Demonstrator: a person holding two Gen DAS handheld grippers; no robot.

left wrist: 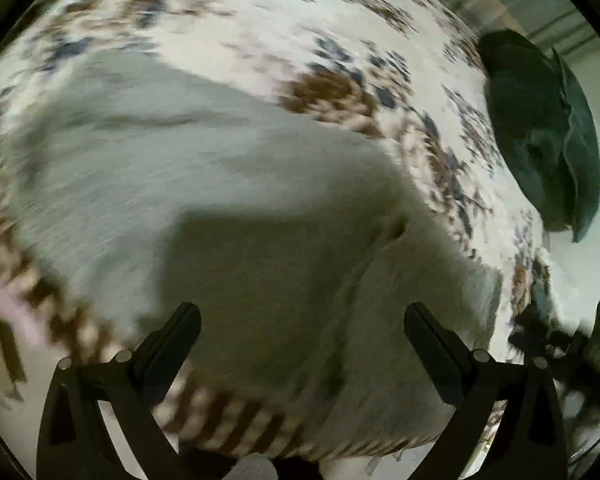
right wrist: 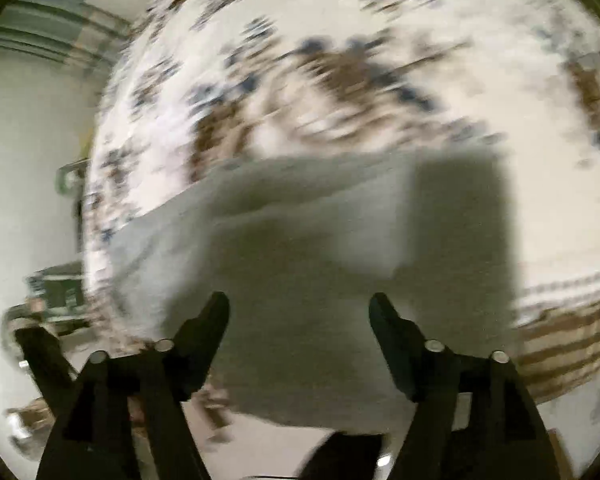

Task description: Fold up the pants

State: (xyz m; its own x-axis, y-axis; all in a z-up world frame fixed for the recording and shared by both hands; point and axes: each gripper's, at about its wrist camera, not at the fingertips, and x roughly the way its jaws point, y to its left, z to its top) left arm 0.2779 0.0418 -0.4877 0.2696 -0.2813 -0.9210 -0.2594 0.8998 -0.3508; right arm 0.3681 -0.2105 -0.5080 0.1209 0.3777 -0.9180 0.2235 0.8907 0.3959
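Note:
Pale grey pants (left wrist: 204, 184) lie spread over a white tablecloth with brown and blue flowers (left wrist: 284, 20). In the left wrist view my left gripper (left wrist: 302, 316) hovers above the cloth of the pants, its black fingers (left wrist: 180, 336) standing wide apart with nothing between them. The right wrist view shows the same grey pants (right wrist: 284, 240) below, partly in shadow. My right gripper (right wrist: 300, 306) hangs over them with its fingers (right wrist: 396, 332) spread and holding nothing. Both views are blurred.
A dark green garment (left wrist: 540, 132) lies at the right edge of the table in the left wrist view. The tablecloth's brown striped border (right wrist: 572, 340) runs along the near edge. Pale floor (right wrist: 28, 152) and some gear sit to the left of the table.

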